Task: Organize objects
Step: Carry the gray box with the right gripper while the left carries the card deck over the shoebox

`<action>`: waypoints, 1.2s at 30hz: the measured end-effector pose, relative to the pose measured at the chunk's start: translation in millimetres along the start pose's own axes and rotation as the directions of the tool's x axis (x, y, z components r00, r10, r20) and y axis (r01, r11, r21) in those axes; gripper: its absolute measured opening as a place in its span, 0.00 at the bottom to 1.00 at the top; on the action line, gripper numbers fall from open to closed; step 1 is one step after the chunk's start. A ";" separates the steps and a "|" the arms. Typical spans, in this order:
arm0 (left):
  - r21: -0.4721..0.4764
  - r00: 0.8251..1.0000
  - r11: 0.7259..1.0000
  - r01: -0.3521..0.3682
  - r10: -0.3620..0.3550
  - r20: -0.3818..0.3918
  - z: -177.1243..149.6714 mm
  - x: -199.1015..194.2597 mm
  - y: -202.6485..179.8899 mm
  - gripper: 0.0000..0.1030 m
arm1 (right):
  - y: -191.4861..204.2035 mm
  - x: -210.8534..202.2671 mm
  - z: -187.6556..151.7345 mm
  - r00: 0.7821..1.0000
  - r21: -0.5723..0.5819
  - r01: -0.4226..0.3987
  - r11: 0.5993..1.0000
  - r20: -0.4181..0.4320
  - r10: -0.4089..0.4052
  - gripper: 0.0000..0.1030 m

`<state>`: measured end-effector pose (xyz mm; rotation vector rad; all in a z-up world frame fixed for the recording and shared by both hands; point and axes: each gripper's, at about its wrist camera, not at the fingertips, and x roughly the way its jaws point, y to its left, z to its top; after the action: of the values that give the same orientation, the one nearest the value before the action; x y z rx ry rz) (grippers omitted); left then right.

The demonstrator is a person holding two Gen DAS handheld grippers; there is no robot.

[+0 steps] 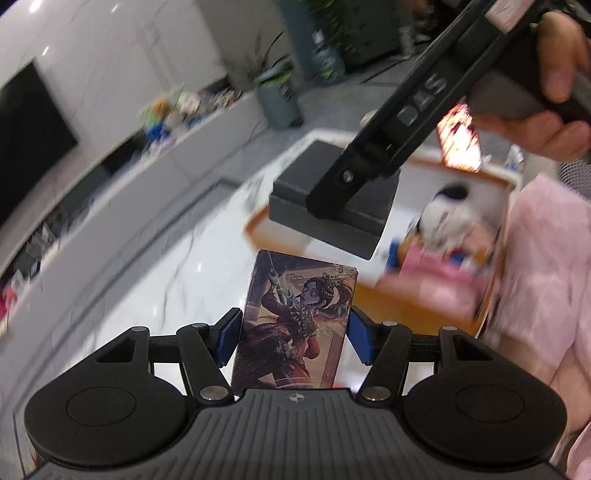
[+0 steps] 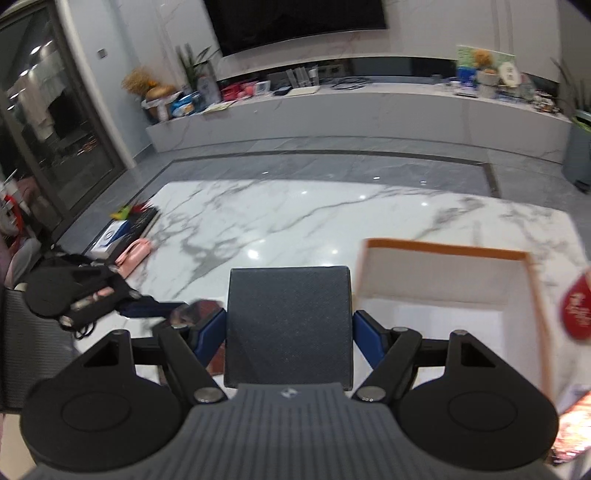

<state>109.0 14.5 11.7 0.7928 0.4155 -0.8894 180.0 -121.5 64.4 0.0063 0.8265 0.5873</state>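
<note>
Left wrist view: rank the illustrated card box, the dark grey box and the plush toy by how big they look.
1. dark grey box
2. illustrated card box, nearer the camera, so this placing is unsure
3. plush toy, blurred and partly hidden

A home living room is shown. A large black flat screen (image 2: 295, 22) is mounted on a white marble-look wall above a long low white media bench (image 2: 351, 110) cluttered with small items. Potted green plants (image 1: 269, 70) are placed beside it, grey tiled flooring (image 2: 314, 166) is laid throughout, and a glossy white grey-veined marble table (image 2: 295, 221) is set in front.
</note>
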 end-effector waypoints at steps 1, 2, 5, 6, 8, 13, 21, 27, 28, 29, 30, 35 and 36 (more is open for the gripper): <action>0.026 1.000 1.000 0.005 -0.006 0.014 10.2 0.5 -5.2 0.68 | -12.3 -8.6 2.4 1.000 0.015 0.017 1.000 0.005 -0.017 0.73; 0.052 1.000 0.999 0.011 -0.013 0.027 22.7 1.5 -10.8 0.68 | -23.5 -16.5 4.4 0.999 0.030 0.032 0.999 0.009 -0.033 0.73; 0.128 0.998 0.991 0.031 -0.037 0.045 50.4 12.7 -25.5 0.68 | -56.0 -39.3 9.9 0.996 0.063 0.089 0.994 0.022 -0.090 0.73; 0.151 0.998 0.988 0.039 -0.046 0.044 58.7 20.5 -30.6 0.68 | -65.3 -46.5 12.1 0.993 0.067 0.109 0.992 0.026 -0.111 0.73; 0.185 0.997 0.981 0.066 -0.071 0.023 74.0 36.3 -40.6 0.68 | -81.0 -57.5 15.6 0.989 0.068 0.143 0.987 0.028 -0.145 0.73; 0.248 0.989 0.959 0.134 -0.114 -0.094 86.9 81.8 -63.6 0.68 | -109.1 -55.1 17.3 0.980 0.067 0.197 0.978 -0.003 -0.197 0.73; 0.251 0.947 0.939 0.236 -0.165 -0.274 82.5 144.3 -60.9 0.68 | -136.1 -17.2 16.7 0.981 0.023 0.190 0.981 -0.054 -0.189 0.73; 0.244 0.905 0.916 0.318 -0.217 -0.365 77.2 171.1 -49.0 0.68 | -152.1 -5.1 28.5 0.979 -0.006 0.181 0.983 -0.094 -0.181 0.73; 0.240 0.898 0.911 0.334 -0.231 -0.374 76.1 175.2 -46.9 0.68 | -155.2 -2.9 29.9 0.978 -0.005 0.177 0.984 -0.106 -0.177 0.73; 0.235 0.891 0.906 0.351 -0.246 -0.381 75.2 178.7 -44.8 0.68 | -158.0 -0.8 31.1 0.978 -0.002 0.175 0.985 -0.118 -0.174 0.73; 0.230 0.882 0.901 0.368 -0.260 -0.394 73.9 183.4 -43.7 0.68 | -160.8 1.8 32.4 0.977 0.001 0.172 0.985 -0.130 -0.171 0.73; 0.223 0.834 0.871 0.438 -0.302 -0.462 68.1 200.3 -39.4 0.68 | -168.4 14.4 38.6 0.971 -0.001 0.171 0.985 -0.169 -0.168 0.73; 0.220 0.826 0.865 0.450 -0.310 -0.472 65.9 203.1 -39.2 0.68 | -169.3 17.6 39.8 0.970 -0.001 0.171 0.985 -0.175 -0.168 0.73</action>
<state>195.0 -157.6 -89.0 1.2442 0.8526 -1.1861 299.8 -246.7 41.0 -0.1037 0.9911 0.4244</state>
